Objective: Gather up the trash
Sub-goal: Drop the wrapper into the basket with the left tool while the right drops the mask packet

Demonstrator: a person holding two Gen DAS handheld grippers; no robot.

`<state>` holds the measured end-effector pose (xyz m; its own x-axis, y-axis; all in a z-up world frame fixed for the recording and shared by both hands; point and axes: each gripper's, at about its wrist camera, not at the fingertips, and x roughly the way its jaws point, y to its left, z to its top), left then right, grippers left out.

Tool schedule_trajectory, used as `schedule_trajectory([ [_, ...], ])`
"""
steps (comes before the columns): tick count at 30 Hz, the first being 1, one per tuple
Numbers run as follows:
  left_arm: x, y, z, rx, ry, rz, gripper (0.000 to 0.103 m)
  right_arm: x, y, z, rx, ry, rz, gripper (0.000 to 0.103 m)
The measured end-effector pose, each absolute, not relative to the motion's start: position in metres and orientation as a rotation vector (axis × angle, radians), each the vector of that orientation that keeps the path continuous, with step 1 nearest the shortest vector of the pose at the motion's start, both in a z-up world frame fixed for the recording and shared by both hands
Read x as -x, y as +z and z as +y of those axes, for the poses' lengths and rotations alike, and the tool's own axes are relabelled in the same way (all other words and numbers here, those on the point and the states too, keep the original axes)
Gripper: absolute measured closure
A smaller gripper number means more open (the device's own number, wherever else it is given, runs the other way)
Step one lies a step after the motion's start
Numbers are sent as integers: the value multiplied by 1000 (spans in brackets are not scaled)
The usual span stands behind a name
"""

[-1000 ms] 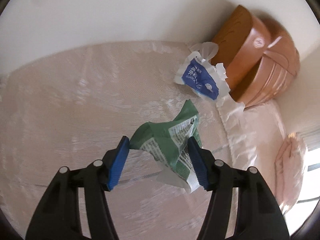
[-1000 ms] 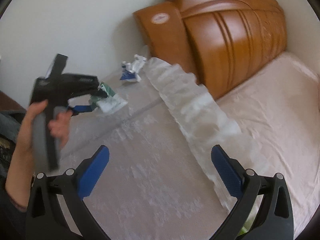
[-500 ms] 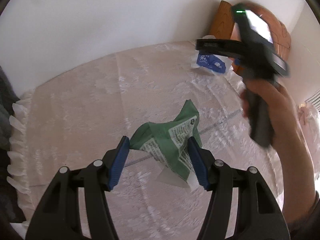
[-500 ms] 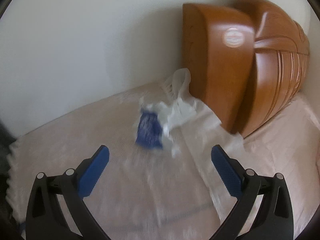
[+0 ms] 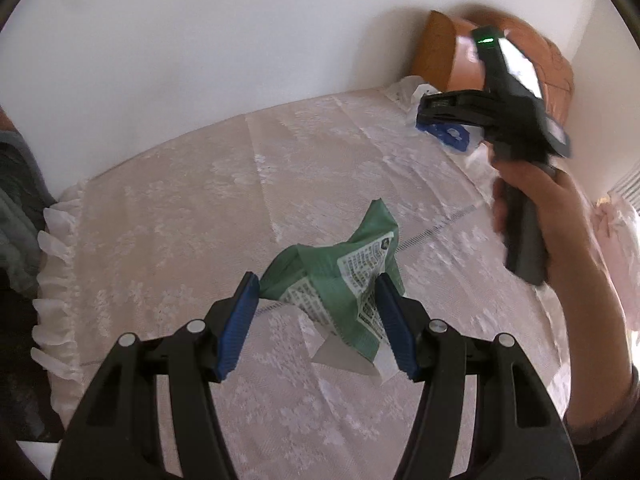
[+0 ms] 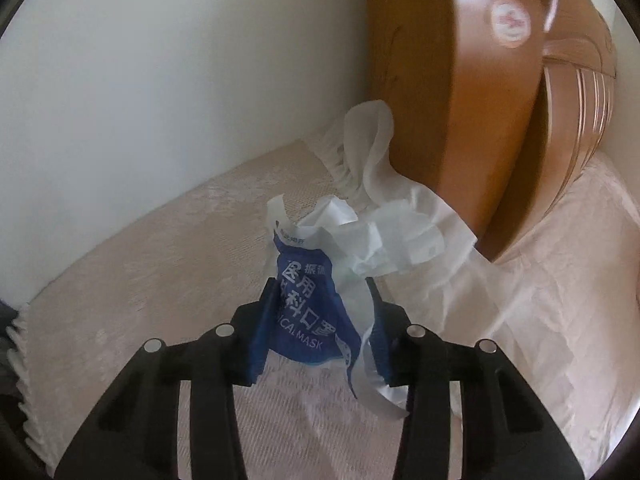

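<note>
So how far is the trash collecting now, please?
Done: the left gripper holds the green wrapper above the bed cover. In hand: the right gripper has just been closing on the blue mask packet. Left: lifting it; no bin is visible.

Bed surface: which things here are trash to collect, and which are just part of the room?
Trash:
- green wrapper, held in the left gripper
- blue mask packet, between the closing right gripper pads
- crumpled white tissue beside it

Not part of the job:
- lace bedspread
- wooden headboard
- white wall
</note>
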<state>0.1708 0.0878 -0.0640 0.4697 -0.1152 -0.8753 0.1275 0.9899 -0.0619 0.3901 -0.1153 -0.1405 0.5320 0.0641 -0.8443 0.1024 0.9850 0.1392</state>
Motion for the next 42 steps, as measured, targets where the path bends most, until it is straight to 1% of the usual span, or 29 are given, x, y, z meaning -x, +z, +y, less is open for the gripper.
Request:
schedule_trajectory([
  [4,-144,-59,65,-60,-191,1080,45,-328,-112,-124,-206,38,947,61],
  [9,-99,-59,32,-110,-271,1120,45,-205,-79,-149,-231,76,906,60],
  [16,-29,-61,-37,-208,-452,1136,45,-21,-68,-207,-280,-11,934,60],
  [22,19,-65,-106,-293,-607,1130,45,99,-71,-261,-322,-159,972,59],
  [27,56,-83,-166,-393,-736,1130,44,158,-84,-300,-401,-276,975,57],
  [31,80,-111,-207,-470,-804,1156,44,185,-93,-325,-442,-341,983,57],
  [40,102,-154,-251,-504,-843,1212,44,212,-113,-358,-435,-365,1030,57],
  [41,106,-158,-254,-509,-841,1217,42,216,-114,-360,-430,-362,1033,57],
  [42,108,-162,-255,-512,-846,1229,34,217,-115,-363,-430,-357,1035,57],
])
